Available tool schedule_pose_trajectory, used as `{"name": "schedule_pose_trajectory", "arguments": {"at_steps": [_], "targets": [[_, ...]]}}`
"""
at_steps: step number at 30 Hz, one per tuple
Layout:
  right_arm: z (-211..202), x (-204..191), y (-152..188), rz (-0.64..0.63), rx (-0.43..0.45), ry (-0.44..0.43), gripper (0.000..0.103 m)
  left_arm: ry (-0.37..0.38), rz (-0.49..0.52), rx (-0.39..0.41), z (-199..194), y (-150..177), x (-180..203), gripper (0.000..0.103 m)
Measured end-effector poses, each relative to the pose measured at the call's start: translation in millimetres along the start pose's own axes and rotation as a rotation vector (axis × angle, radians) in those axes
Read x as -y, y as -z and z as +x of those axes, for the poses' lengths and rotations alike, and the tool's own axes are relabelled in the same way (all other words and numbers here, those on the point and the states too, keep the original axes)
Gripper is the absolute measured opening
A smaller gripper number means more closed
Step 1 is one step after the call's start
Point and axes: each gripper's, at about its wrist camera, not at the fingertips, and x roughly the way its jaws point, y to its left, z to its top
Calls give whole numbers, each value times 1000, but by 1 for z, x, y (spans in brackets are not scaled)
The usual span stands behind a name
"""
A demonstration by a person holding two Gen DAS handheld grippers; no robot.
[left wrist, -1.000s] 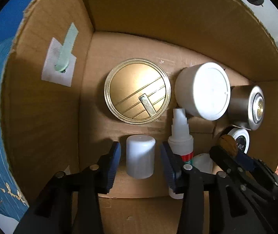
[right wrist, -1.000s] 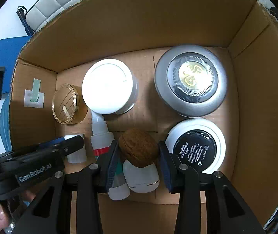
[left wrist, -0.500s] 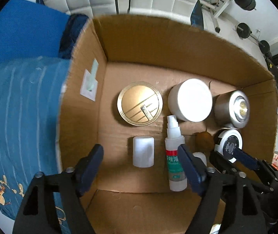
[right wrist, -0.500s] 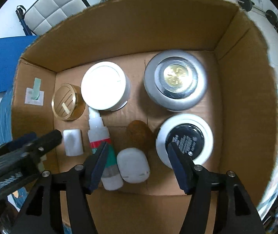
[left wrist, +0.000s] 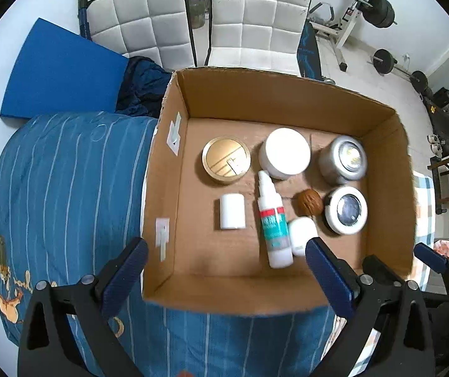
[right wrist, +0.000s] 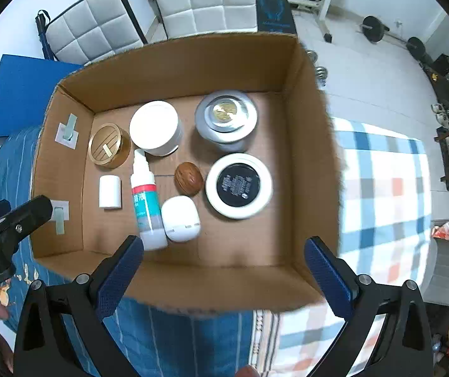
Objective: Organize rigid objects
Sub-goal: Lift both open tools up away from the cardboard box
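Both claws, left [left wrist: 224, 270] and right [right wrist: 224, 264], gape wide, empty, seemingly above the box's [right wrist: 224, 286] near rim.

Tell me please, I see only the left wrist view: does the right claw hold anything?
Observer: No. The right claw is wide open, with nothing between its fingers.
Operator: The white case is partly hidden for me. Does it touch the bottle?
Observer: Yes. The white case lies against the base end of the spray bottle.
Operator: The white-rimmed jar glares in my view. What is on top?
Observer: The white-rimmed jar has a black disc with white print, too small to read.
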Motion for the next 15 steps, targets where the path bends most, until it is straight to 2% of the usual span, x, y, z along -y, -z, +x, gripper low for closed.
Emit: {"name": "schedule_pose_trajectory", "arguments": {"at_steps": [6, 15], "targets": [[-41, 11, 23, 11, 46, -16, 103, 19, 4, 58, -37, 24, 5, 103], [-124, 19, 80, 13, 160, -51, 103, 24, 19, 212, -130, 80, 13, 103]]}}
